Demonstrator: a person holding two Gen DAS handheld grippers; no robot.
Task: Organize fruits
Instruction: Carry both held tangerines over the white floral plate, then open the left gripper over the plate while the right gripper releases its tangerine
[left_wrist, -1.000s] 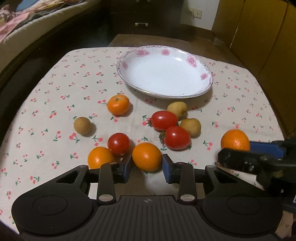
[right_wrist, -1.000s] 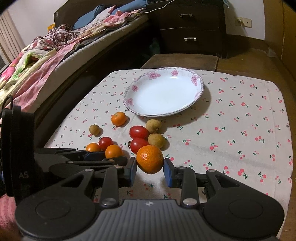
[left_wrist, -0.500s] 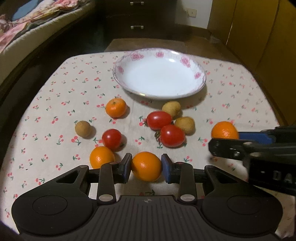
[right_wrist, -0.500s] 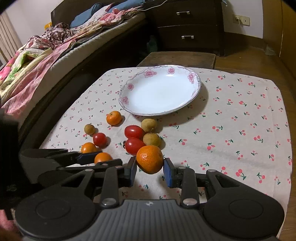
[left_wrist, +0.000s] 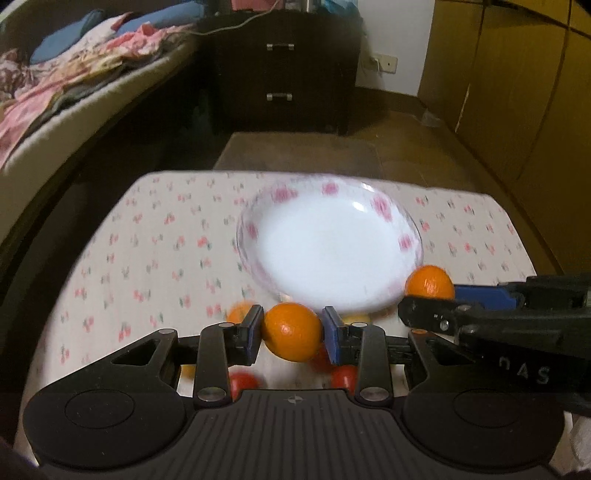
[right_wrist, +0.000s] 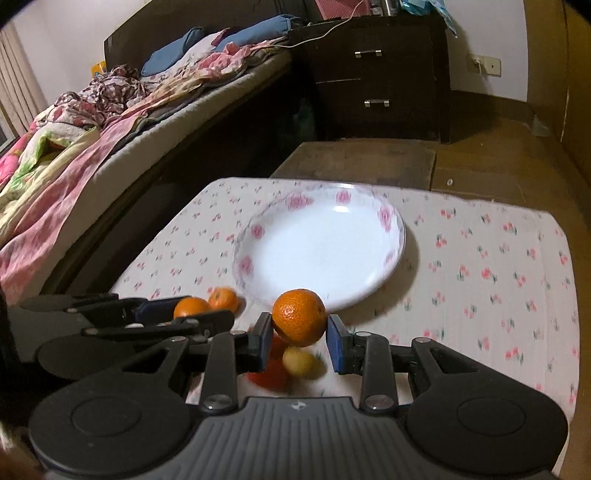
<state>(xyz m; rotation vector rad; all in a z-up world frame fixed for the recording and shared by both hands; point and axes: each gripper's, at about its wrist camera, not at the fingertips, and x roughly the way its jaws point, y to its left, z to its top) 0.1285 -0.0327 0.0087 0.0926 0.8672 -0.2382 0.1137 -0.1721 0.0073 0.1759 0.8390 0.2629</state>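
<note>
My left gripper (left_wrist: 292, 334) is shut on a smooth orange (left_wrist: 292, 330), held above the table near the front rim of the white flowered plate (left_wrist: 332, 251). My right gripper (right_wrist: 299, 336) is shut on a dimpled orange (right_wrist: 300, 316), also lifted just short of the plate (right_wrist: 325, 254). The right gripper with its orange (left_wrist: 428, 282) shows at the right of the left wrist view. The left gripper with its orange (right_wrist: 190, 307) shows at the left of the right wrist view. The plate is empty.
Another orange (right_wrist: 223, 298), red tomatoes (left_wrist: 243, 382) and a yellowish fruit (right_wrist: 301, 362) lie on the cherry-print cloth (right_wrist: 480, 266) below the grippers. A bed (right_wrist: 110, 122) runs along the left. A dark dresser (right_wrist: 380, 74) stands beyond the table.
Both grippers have lifted their oranges off the cloth and moved forward toward the plate. The left gripper closed on its orange during the last second.
</note>
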